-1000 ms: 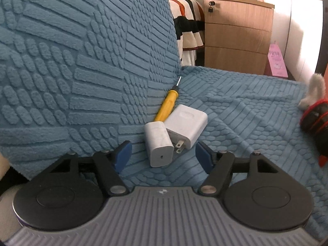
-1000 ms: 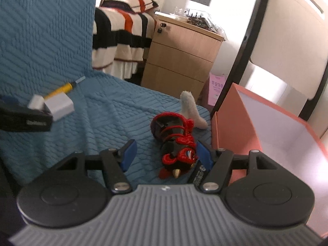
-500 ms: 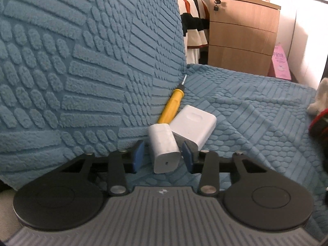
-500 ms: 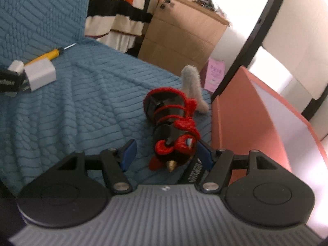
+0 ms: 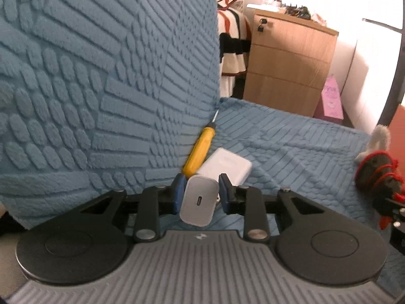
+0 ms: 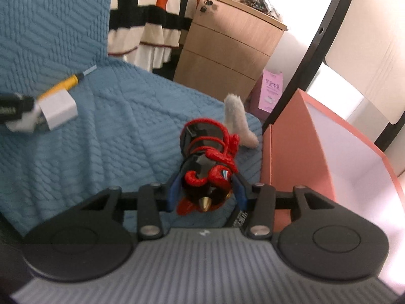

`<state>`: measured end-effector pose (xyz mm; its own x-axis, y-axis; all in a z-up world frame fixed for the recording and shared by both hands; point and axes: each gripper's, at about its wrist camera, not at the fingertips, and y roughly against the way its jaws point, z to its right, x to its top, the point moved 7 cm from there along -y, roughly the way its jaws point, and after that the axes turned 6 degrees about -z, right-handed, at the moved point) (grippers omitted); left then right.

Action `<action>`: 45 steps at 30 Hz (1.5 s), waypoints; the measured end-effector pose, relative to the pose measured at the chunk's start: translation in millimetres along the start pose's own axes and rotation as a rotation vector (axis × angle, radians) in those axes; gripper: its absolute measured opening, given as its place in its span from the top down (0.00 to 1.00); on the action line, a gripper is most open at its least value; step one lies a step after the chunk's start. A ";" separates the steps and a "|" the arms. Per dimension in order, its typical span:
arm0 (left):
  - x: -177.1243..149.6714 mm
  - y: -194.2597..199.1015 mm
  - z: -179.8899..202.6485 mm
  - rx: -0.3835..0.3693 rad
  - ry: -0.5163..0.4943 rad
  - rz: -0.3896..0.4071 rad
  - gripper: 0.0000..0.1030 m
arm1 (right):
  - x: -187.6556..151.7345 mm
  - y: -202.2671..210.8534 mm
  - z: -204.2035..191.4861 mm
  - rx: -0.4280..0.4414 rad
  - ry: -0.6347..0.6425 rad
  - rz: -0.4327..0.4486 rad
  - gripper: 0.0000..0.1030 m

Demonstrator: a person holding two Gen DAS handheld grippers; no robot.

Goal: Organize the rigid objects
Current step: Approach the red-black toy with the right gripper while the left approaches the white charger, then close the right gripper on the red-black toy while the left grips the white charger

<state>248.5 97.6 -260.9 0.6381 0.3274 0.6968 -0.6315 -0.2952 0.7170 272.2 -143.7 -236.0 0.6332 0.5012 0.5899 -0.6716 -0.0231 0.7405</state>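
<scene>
Both grippers have just been closing since the earlier frames, each onto its own item, and the small charger now sits higher in the left wrist view, its base apparently off the cover. Left gripper (image 5: 199,192): angled downward toward the crease of the blue textured sofa cover (image 5: 291,147), blue pads pressed on both sides of a small white USB-C charger (image 5: 198,204), its port facing the camera, body tilted slightly. Large white charger (image 5: 226,165): lying on the sofa cover just behind the small one, apparently touching it. Yellow-handled screwdriver (image 5: 198,150): resting along the crease where the sofa cover's seat meets its back, tip pointing away, handle end just beside the large charger. Right gripper (image 6: 206,190): pitched downward over the sofa cover's front edge, pads narrowed onto a black figurine wound with red cord (image 6: 208,162), brass tip facing the camera; whether it is lifted clear of the cover cannot be told. Fluffy white piece (image 6: 236,120): sticking up at the figurine's far end. Orange box with white interior (image 6: 298,152): standing open just right of the sofa cover. Wooden drawer cabinet (image 6: 227,48): beyond the sofa cover's far edge, next to striped fabric (image 6: 152,17).
</scene>
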 end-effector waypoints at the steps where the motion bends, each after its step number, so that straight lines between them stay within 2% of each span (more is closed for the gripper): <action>1: 0.2 2.6 1.4 -0.010 -0.001 0.005 0.68 | 3.3 3.5 1.5 0.014 -0.015 0.005 0.54; 7: 3.2 16.6 10.2 -0.055 -0.012 0.037 0.68 | 23.9 21.0 8.2 0.071 -0.041 0.046 0.56; 8: 3.7 19.5 12.1 -0.069 -0.012 0.043 0.68 | 26.0 22.0 9.5 0.085 -0.052 0.043 0.69; 9: 4.0 21.4 14.4 -0.083 -0.013 0.048 0.68 | 28.9 23.7 11.0 0.102 -0.064 0.048 0.94; 15: -8.2 26.2 34.8 -0.208 -0.017 0.006 0.68 | 36.2 27.1 21.4 0.124 -0.118 0.031 0.94; 18: -15.8 28.3 48.2 -0.257 -0.040 -0.012 0.68 | 33.0 32.7 24.7 0.176 -0.167 0.031 0.94; 22: -23.6 25.0 61.2 -0.271 -0.077 -0.023 0.68 | 21.0 37.6 28.7 0.220 -0.247 0.014 0.91; 24: -27.1 22.6 63.2 -0.274 -0.083 -0.036 0.68 | 14.8 37.9 28.8 0.227 -0.266 0.013 0.86; 25: -27.5 21.5 62.3 -0.275 -0.084 -0.036 0.68 | 11.4 37.0 28.9 0.224 -0.272 0.013 0.80; 27: -28.9 21.3 62.5 -0.275 -0.088 -0.038 0.68 | 5.6 33.2 28.0 0.214 -0.288 0.007 0.47; 28: -28.8 20.0 61.4 -0.277 -0.087 -0.040 0.68 | 3.0 31.3 26.9 0.214 -0.292 0.003 0.43; 30: -31.1 20.9 60.0 -0.279 -0.090 -0.044 0.68 | -1.7 24.6 23.1 0.218 -0.290 -0.011 0.43; 32: -33.9 21.3 58.8 -0.276 -0.096 -0.060 0.68 | -7.2 17.7 20.6 0.183 -0.282 -0.030 0.42; 36: -44.0 18.5 55.8 -0.289 -0.089 -0.131 0.68 | -16.4 5.4 19.6 0.189 -0.333 -0.063 0.39; 41: -54.2 11.5 55.2 -0.293 -0.093 -0.193 0.68 | -20.9 3.3 18.8 0.198 -0.348 -0.041 0.40; 45: -55.5 9.5 53.9 -0.305 -0.073 -0.206 0.68 | -20.2 7.4 18.2 0.198 -0.330 -0.046 0.40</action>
<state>230.8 28.2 -291.7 0.7882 0.2838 0.5461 -0.5819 0.0545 0.8115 261.4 -169.8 -236.5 0.7725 0.2012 0.6022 -0.5724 -0.1900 0.7977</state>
